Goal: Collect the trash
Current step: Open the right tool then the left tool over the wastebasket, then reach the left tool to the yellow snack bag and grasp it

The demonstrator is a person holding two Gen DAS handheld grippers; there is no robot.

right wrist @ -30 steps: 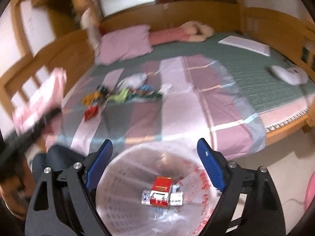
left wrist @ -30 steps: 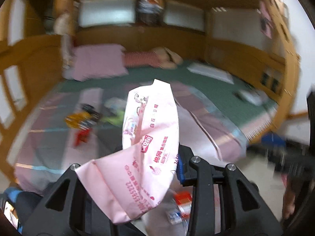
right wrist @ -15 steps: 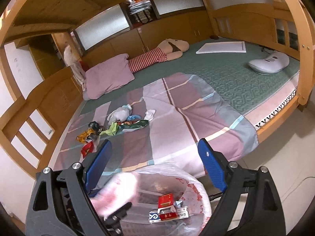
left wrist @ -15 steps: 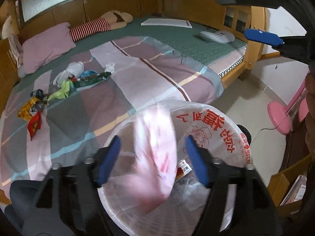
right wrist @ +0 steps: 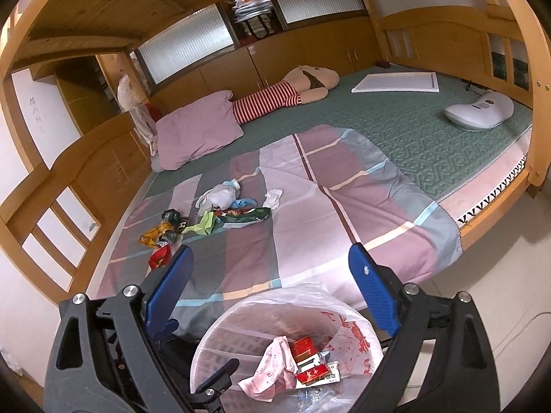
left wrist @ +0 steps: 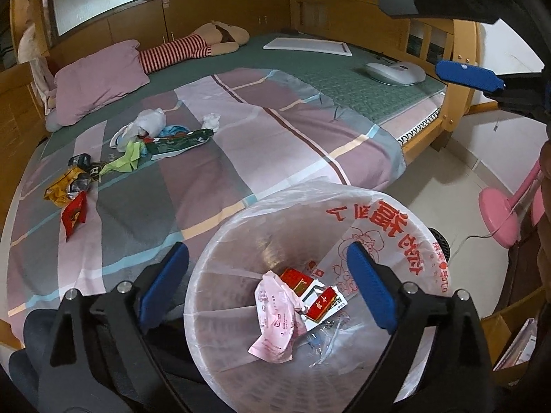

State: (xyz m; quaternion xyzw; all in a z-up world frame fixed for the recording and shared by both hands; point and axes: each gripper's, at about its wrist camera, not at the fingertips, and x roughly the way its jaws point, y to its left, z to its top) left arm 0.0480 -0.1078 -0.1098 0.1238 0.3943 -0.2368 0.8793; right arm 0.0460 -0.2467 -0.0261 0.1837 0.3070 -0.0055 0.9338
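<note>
Left gripper (left wrist: pixel 268 284): jaws spread wide, gripping nothing, hovering above the white mesh bin lined with a clear red-printed plastic bag (left wrist: pixel 396 220). Right gripper (right wrist: pixel 270 290): likewise spread and carrying nothing, hanging over the same bin (right wrist: pixel 358 323). Crumpled pink printed wrapper (left wrist: pixel 275 323): lying inside the bin, touching red-and-white cigarette packs (left wrist: pixel 320 304). Pile of mixed colourful wrappers and white tissues (left wrist: pixel 137 148): sitting on the striped pink-grey bedsheet (left wrist: pixel 282 158), well apart from the bin.
</note>
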